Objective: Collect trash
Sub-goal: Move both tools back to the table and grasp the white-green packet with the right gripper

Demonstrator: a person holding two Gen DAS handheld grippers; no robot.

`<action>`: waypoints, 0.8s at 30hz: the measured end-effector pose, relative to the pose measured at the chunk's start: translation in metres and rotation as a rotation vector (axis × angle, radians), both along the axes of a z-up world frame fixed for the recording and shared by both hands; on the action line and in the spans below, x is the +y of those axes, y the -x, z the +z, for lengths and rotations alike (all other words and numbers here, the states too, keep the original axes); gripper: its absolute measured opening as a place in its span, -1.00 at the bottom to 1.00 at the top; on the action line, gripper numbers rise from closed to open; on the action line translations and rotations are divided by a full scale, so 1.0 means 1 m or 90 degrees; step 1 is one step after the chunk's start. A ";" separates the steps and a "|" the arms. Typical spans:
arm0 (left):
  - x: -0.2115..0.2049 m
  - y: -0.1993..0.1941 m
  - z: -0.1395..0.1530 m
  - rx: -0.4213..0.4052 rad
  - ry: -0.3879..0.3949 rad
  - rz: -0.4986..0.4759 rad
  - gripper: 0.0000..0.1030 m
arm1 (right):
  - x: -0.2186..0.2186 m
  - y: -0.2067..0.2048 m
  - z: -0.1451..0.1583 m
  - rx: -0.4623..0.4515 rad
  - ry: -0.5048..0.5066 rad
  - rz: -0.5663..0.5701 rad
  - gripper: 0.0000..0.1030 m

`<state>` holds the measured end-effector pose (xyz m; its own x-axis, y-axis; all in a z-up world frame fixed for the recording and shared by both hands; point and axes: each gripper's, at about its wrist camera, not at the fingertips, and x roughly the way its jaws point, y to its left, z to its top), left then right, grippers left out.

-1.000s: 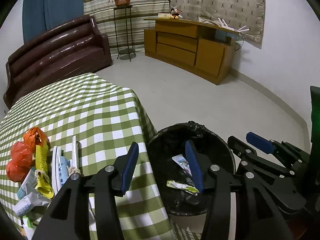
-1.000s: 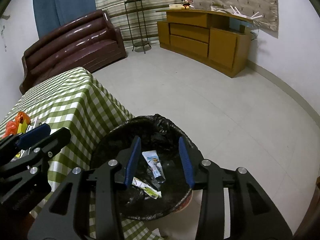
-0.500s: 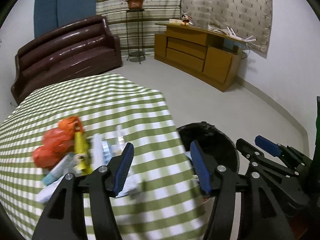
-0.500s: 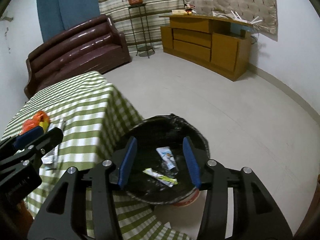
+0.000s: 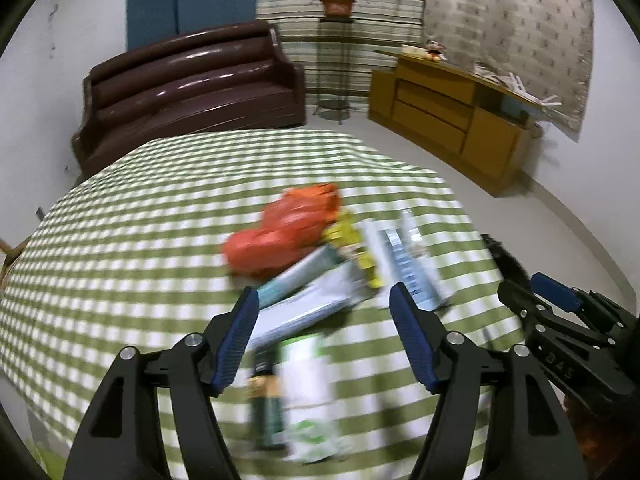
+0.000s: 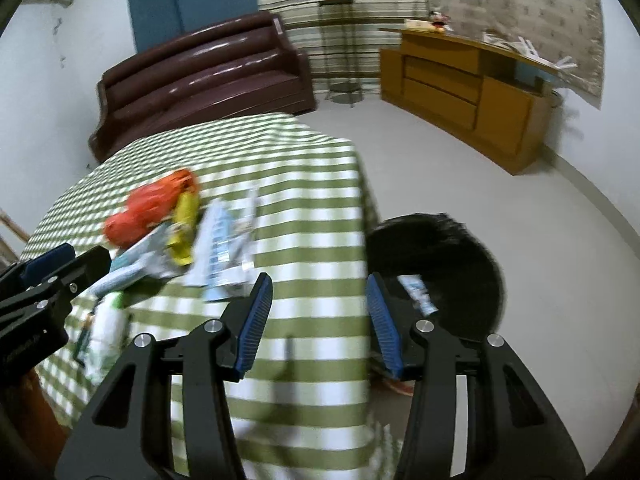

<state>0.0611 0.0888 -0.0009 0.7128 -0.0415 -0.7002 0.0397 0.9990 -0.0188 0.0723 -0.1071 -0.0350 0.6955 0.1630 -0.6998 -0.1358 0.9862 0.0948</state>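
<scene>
A blurred heap of trash lies on the green checked tablecloth [image 5: 132, 216]: an orange bag [image 5: 288, 220], a yellow wrapper [image 5: 352, 240], pale blue and white packets [image 5: 404, 260] and a green-and-white carton [image 5: 308, 384]. My left gripper [image 5: 324, 332] hovers above the near packets, its jaws opening with nothing gripped. My right gripper [image 6: 318, 316] hangs over the table's right edge, jaws opening and empty. To its right on the floor stands the black-lined bin [image 6: 452, 252] with a wrapper [image 6: 418, 292] inside. The same orange bag [image 6: 152, 208] shows in the right wrist view.
A dark brown sofa [image 5: 192, 80] stands behind the table. A wooden sideboard [image 5: 452, 112] lines the right wall, with a plant stand [image 5: 336, 52] beside it. Pale floor [image 6: 460, 168] stretches between the table and the sideboard.
Both grippers have swung left from over the bin to over the table and opened wider. The trash heap now sits ahead of the left gripper; the bin has slid to the right.
</scene>
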 end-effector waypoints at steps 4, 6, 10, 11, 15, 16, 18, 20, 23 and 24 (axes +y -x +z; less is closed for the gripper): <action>0.034 0.011 -0.009 0.009 -0.008 0.033 0.35 | 0.030 0.009 -0.002 0.006 0.000 0.031 0.07; 0.046 0.014 -0.012 0.014 -0.010 0.044 0.35 | 0.045 0.014 -0.003 0.011 0.003 0.047 0.07; 0.076 0.025 -0.018 0.017 -0.015 0.072 0.37 | 0.071 0.020 -0.005 0.017 0.009 0.074 0.07; 0.079 0.027 -0.019 0.016 -0.018 0.077 0.38 | 0.077 0.021 -0.006 0.018 0.011 0.080 0.07; 0.098 0.035 -0.023 0.017 -0.032 0.099 0.41 | 0.098 0.028 -0.009 0.023 0.021 0.104 0.07; 0.102 0.037 -0.024 0.019 -0.032 0.103 0.41 | 0.103 0.029 -0.009 0.023 0.023 0.108 0.08; 0.110 0.040 -0.028 0.024 -0.029 0.109 0.41 | 0.111 0.031 -0.011 0.025 0.028 0.115 0.08; 0.116 0.041 -0.030 0.028 -0.025 0.114 0.41 | 0.118 0.034 -0.010 0.023 0.029 0.118 0.08; 0.122 0.043 -0.034 0.033 -0.018 0.128 0.41 | 0.124 0.036 -0.007 0.019 0.032 0.121 0.09; 0.124 0.043 -0.034 0.034 -0.015 0.129 0.41 | 0.127 0.035 -0.006 0.019 0.033 0.122 0.09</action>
